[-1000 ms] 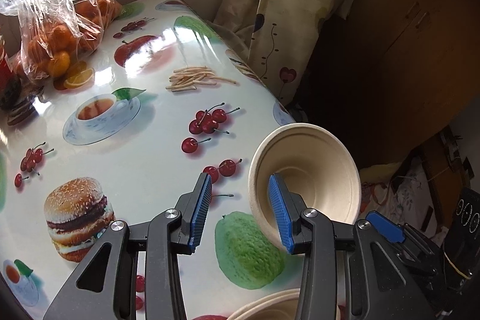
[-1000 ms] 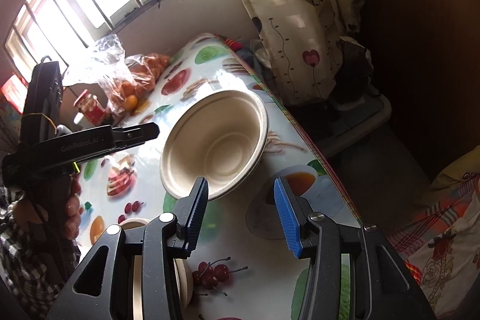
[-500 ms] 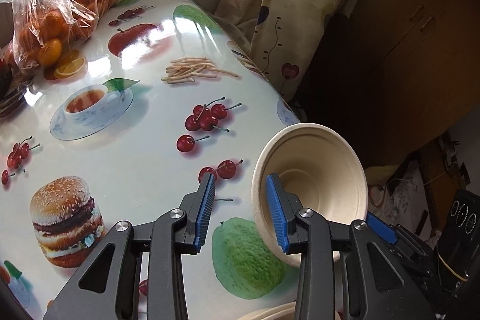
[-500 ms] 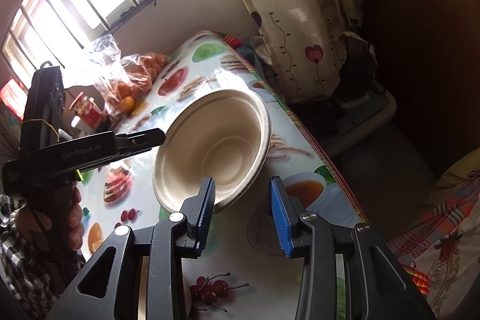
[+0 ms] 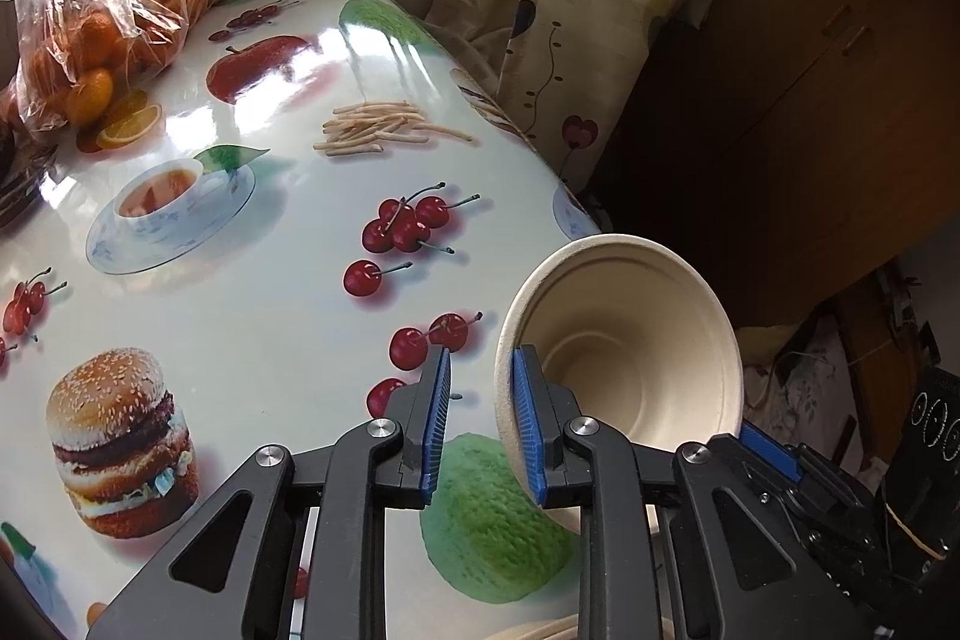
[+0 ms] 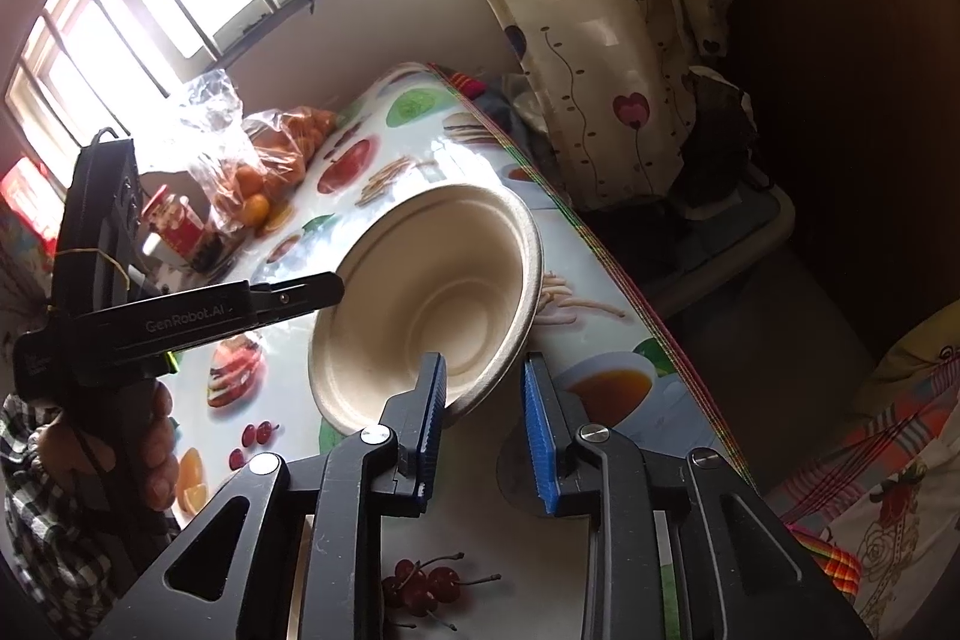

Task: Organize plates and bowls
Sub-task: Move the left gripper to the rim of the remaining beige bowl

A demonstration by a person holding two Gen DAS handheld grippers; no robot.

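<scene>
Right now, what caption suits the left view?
Left gripper, jaws just closing, straddles the rim of a tilted bowl over a food-print tablecloth.

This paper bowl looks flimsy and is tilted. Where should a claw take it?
Pinch the bowl at its lower rim, one pad inside the wall, one outside, coming from the open side: the mouth tilts toward the camera and the rolled rim is likely stiffest.

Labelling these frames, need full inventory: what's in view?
table: 1, food-print cloth
bowl: 1, beige, tilted, wall between both pairs of jaws
second dish: 1, beige, rim at bottom edge
bag of oranges: 1, clear, table's far end
jar: 1, red, beside bag
curtain: 1, cream, beyond table
left gripper: 1, black-blue, jaws have just been closing, gap left at rim
right gripper: 1, black-blue, jaws shut on bowl
hand: 1, holding left gripper
</scene>
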